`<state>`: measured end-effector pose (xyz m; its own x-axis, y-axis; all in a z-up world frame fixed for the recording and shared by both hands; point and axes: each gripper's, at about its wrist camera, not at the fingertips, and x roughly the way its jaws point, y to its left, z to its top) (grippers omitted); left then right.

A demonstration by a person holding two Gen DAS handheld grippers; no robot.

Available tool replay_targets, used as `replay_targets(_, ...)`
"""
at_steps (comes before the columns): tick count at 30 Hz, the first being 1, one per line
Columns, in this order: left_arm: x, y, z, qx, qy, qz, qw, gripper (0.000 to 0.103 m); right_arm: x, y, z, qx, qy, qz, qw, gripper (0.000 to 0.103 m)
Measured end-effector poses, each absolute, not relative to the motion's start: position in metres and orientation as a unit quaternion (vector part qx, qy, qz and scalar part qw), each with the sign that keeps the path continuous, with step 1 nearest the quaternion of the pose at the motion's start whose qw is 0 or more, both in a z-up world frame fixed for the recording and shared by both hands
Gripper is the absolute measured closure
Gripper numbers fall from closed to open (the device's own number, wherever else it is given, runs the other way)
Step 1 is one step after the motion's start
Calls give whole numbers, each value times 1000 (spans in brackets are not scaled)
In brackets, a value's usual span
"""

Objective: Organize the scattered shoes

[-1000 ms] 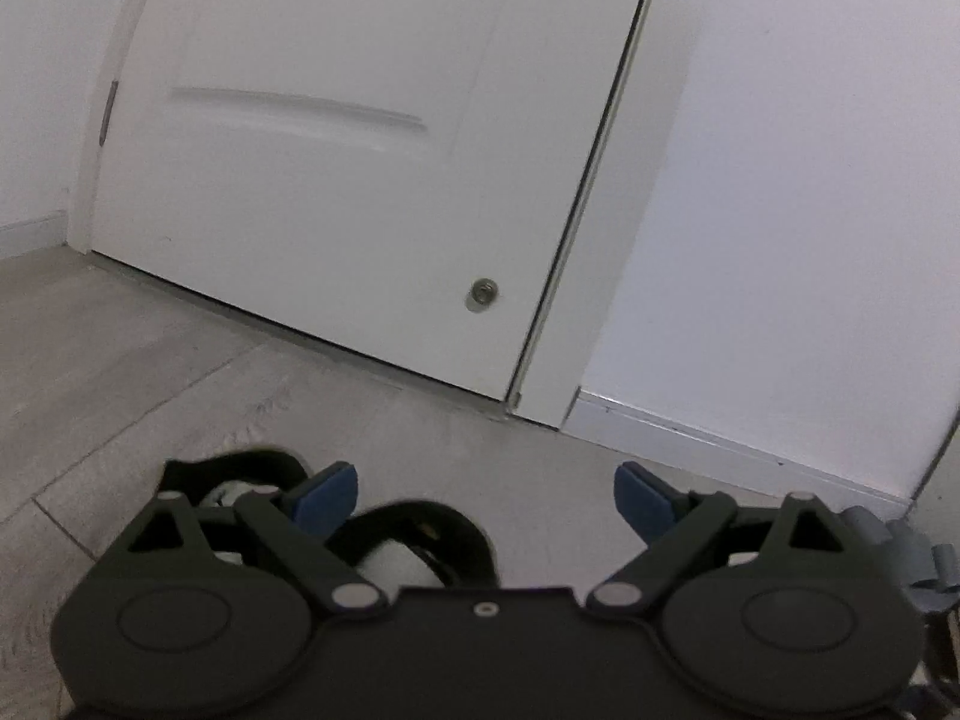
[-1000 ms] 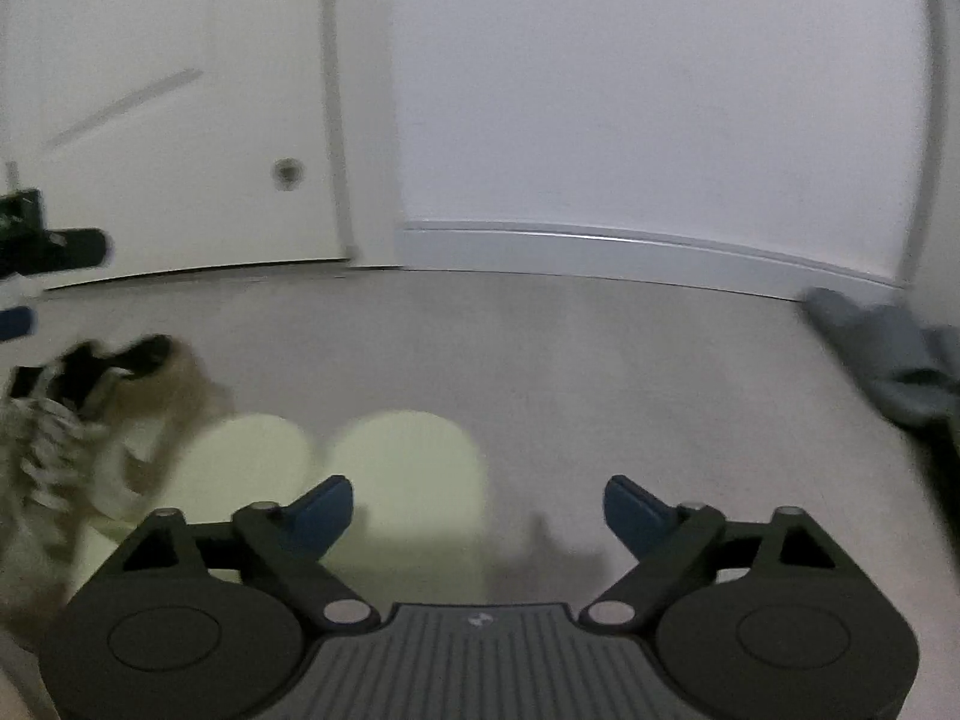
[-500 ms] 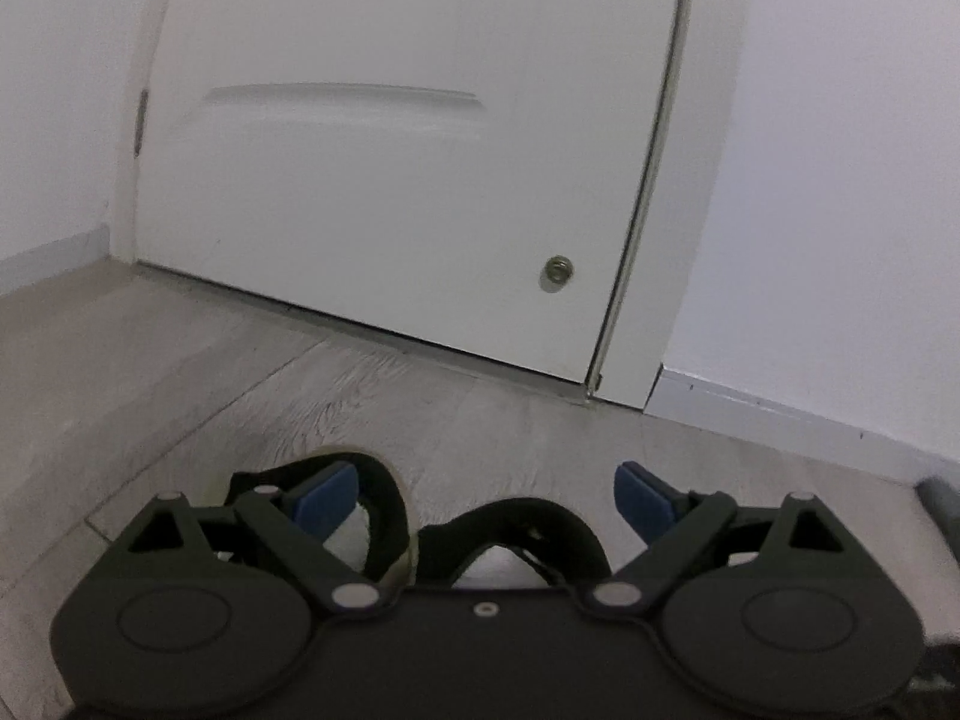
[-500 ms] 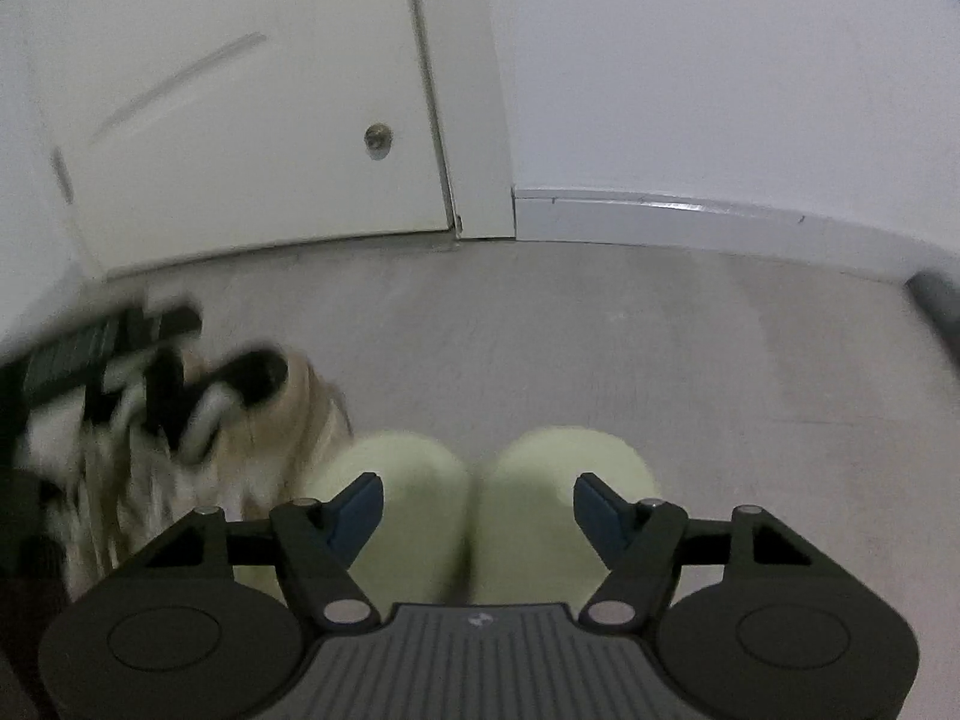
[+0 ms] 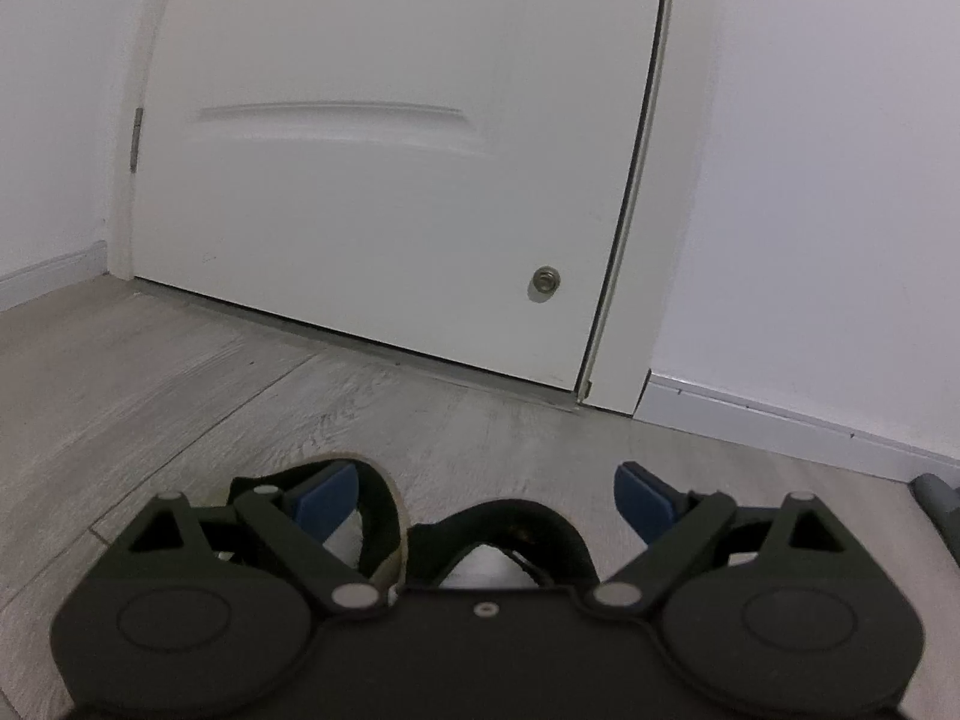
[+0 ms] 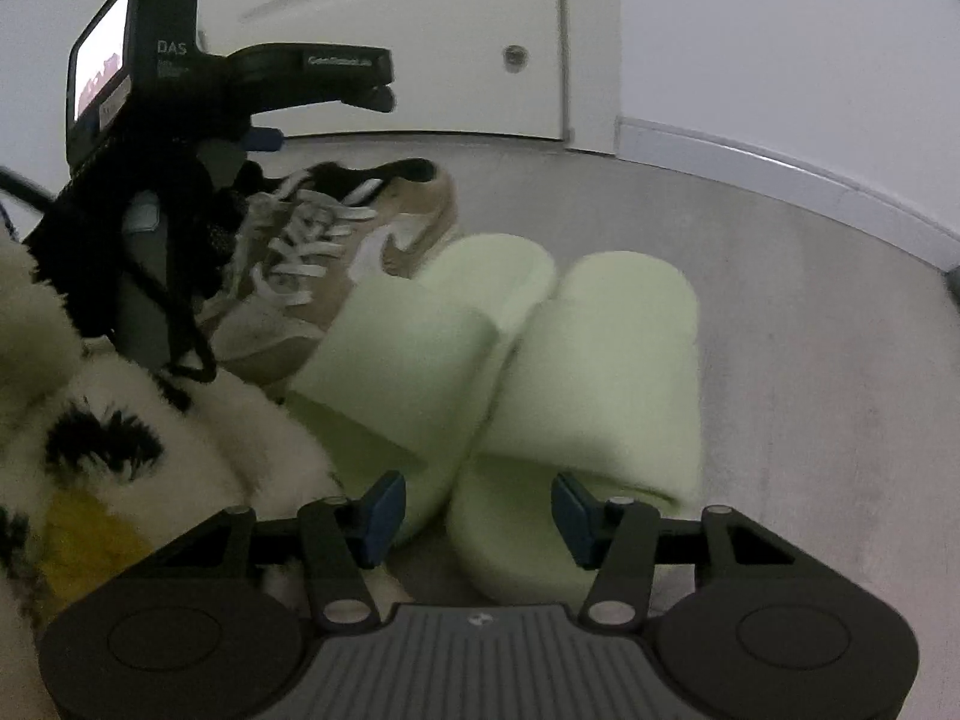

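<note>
Right wrist view | my right gripper (image 6: 474, 513) spread wide over the pale green slippers (image 6: 522, 360), paired beside the tan sneakers (image 6: 336, 258), presumably to line them up | left gripper (image 5: 486, 495) gaping, empty, above the sneakers' collars (image 5: 498, 531) near the door (image 5: 390, 180)

This looks like a home, most likely an entryway or hallway. A plain white panelled door (image 5: 384, 180) with a small round metal fitting (image 5: 544, 282) low on it closes over pale grey wood-look plank flooring (image 5: 150, 384), with a white skirting board (image 5: 780, 420) along a bare white wall (image 5: 828, 180). Household footwear lies on the floor: pale green foam slides (image 6: 540, 360) and a tan laced sneaker (image 6: 336, 252).
</note>
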<state>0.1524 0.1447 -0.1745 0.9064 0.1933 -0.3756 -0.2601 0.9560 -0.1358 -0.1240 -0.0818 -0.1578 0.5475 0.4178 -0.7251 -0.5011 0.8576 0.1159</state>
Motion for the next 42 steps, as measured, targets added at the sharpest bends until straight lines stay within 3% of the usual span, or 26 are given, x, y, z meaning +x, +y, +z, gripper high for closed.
replay_targets(16, 153, 142, -177, -93, 187, 117, 971, 10, -96, -67, -179, -66, 429, 271, 859, 47)
replay_targets(38, 153, 146, -179, -108, 182, 117, 970, 10, -59, -89, -195, -32, 371, 208, 904, 44)
replay_targets(42, 154, 148, -180, -109, 183, 116, 970, 10, -60, -85, -195, -42, 358, 205, 910, 49)
